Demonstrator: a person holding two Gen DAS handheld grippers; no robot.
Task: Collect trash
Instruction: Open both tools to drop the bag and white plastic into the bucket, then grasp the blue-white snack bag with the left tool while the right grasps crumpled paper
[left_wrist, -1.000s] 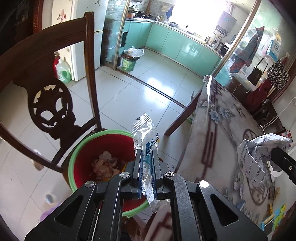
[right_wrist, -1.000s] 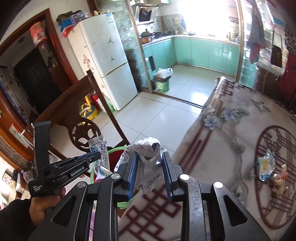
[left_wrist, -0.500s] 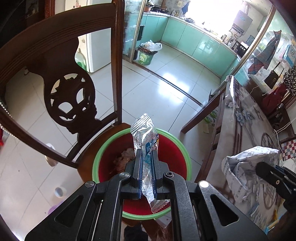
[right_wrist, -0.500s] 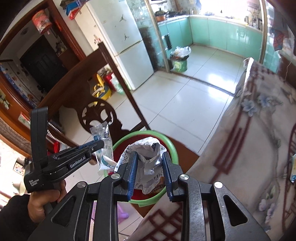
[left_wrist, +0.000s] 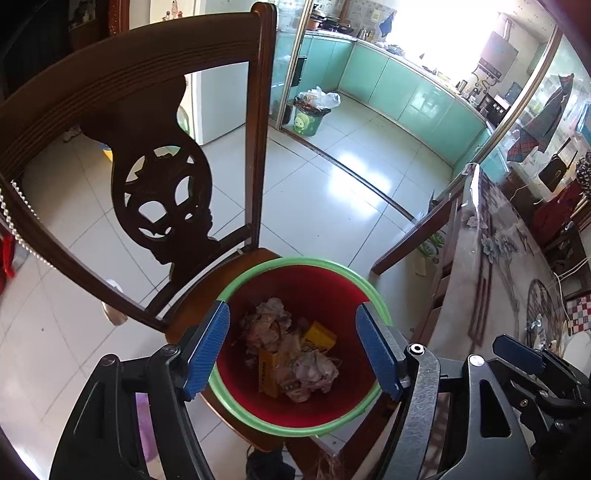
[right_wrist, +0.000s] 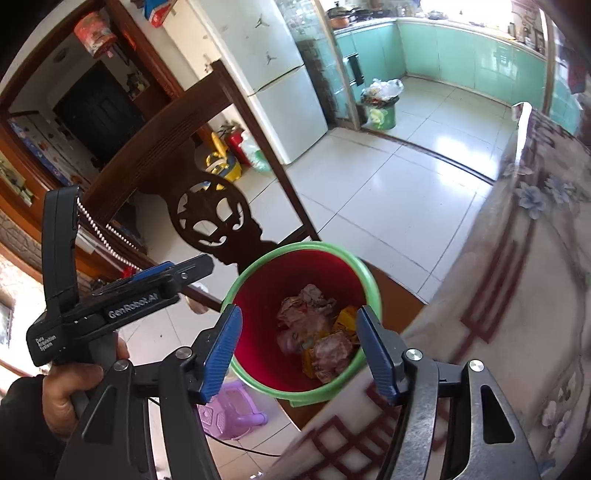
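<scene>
**Both grippers wide over the bin**

The left hand-held gripper (left_wrist: 291, 347) is spread wide and holds nothing. The right hand-held gripper (right_wrist: 299, 349) is spread wide too, also with nothing in it. Both hang over the red bin with the green rim (left_wrist: 295, 430), which sits on the seat of the big wooden chair (left_wrist: 147, 122) just beside the desk (right_wrist: 524, 280). Inside the bin lie crumpled paper balls (left_wrist: 314, 373) and a small yellow box (left_wrist: 319, 334). This looks like the drop step, with trash in the bin. Next, I think, the grippers should turn to the desk for more trash. Most of the desk is cut off or blurry, so I cannot tell what is left there.
</scene>
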